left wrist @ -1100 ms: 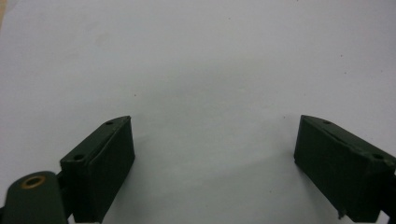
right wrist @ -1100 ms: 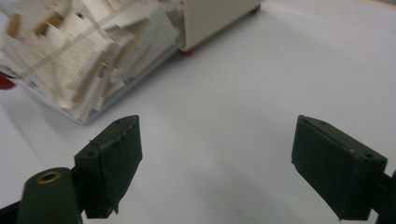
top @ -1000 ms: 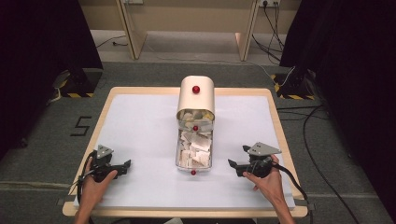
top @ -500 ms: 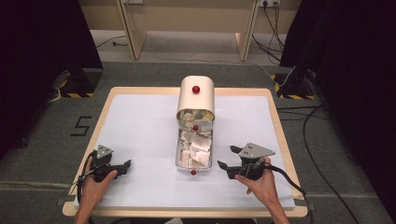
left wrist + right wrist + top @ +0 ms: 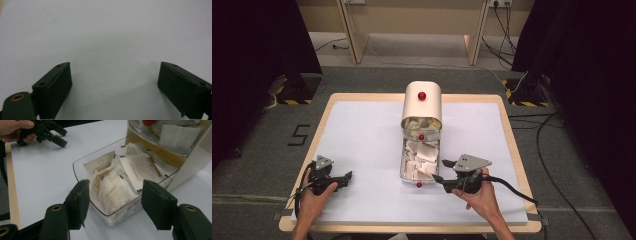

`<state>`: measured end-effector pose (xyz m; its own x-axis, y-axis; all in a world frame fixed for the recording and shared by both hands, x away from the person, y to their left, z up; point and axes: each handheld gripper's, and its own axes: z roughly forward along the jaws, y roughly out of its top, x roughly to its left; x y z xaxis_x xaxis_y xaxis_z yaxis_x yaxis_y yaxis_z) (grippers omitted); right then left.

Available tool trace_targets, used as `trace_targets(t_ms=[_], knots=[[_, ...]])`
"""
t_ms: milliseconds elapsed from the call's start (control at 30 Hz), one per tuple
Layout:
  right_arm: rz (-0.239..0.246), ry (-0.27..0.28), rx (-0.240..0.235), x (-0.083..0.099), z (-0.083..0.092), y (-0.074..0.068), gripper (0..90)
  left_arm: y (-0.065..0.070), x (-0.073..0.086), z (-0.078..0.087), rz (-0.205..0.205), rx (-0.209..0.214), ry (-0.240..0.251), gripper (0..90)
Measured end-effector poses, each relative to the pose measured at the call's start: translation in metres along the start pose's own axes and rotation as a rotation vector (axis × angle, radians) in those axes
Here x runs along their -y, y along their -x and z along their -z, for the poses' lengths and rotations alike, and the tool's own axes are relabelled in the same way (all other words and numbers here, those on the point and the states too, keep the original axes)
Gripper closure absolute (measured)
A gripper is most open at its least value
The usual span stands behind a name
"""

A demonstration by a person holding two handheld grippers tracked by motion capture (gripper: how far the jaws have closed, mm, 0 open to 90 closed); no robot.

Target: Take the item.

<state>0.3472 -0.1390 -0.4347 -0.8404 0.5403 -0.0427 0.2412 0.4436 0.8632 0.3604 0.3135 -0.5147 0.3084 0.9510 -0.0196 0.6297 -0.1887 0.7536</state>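
Note:
A beige round-topped box (image 5: 422, 107) with a red knob (image 5: 422, 95) stands mid-table. Its clear drawer (image 5: 404, 165) is pulled out toward me, full of paper sachets (image 5: 421, 157), with a red knob (image 5: 418, 185) on its front. My right gripper (image 5: 439, 170) is open just right of the drawer's front. In the right gripper view its jaws (image 5: 115, 202) stand either side of the drawer's near corner (image 5: 105, 213), over the sachets (image 5: 117, 187). My left gripper (image 5: 343, 180) rests open at the front left, over the bare white mat (image 5: 110, 37).
The white mat (image 5: 362, 135) covers a wood-rimmed table (image 5: 362, 97). In the right gripper view the other hand's gripper (image 5: 47, 132) sits far off near the wooden edge (image 5: 11, 187). Cables (image 5: 552, 165) lie on the floor to the right.
My right gripper has moved left, from the front right up to the drawer's front corner. The left gripper and the drawer have stayed put.

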Motion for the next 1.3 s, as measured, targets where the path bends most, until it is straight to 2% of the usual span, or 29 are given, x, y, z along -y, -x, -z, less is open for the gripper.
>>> trace_targets(t_ms=[67, 267, 367, 433, 533, 767, 867, 1067, 1300], knots=[[-0.007, 0.010, -0.025, -0.001, -0.005, -0.001, 45.4, 0.000, 0.000, 0.000, 0.000, 0.000, 0.000, 11.3], [0.020, -0.007, -0.037, -0.005, -0.016, -0.006, 53.4, 0.000, 0.000, 0.000, 0.000, 0.000, 0.000, 11.3], [0.017, -0.004, -0.049, -0.006, -0.021, -0.007, 56.9, 0.000, 0.000, 0.000, 0.000, 0.000, 0.000, 11.3], [0.030, -0.024, -0.047, -0.006, -0.026, -0.007, 60.8, 0.000, 0.000, 0.000, 0.000, 0.000, 0.000, 11.3], [0.024, -0.033, -0.046, -0.005, -0.030, -0.006, 64.0, 0.000, 0.000, 0.000, 0.000, 0.000, 0.000, 11.3], [0.024, -0.069, -0.064, -0.001, -0.038, -0.007, 68.4, 0.000, 0.000, 0.000, 0.000, 0.000, 0.000, 11.3], [0.024, -0.087, -0.057, 0.002, -0.043, -0.007, 74.4, 0.000, 0.000, 0.000, 0.000, 0.000, 0.000, 11.3], [0.032, -0.078, -0.045, 0.005, -0.045, -0.008, 84.2, 0.000, 0.000, 0.000, 0.000, 0.000, 0.000, 11.4], [0.024, -0.046, -0.046, 0.001, -0.042, -0.005, 86.7, 0.000, 0.000, 0.000, 0.001, 0.000, 0.000, 11.3]])
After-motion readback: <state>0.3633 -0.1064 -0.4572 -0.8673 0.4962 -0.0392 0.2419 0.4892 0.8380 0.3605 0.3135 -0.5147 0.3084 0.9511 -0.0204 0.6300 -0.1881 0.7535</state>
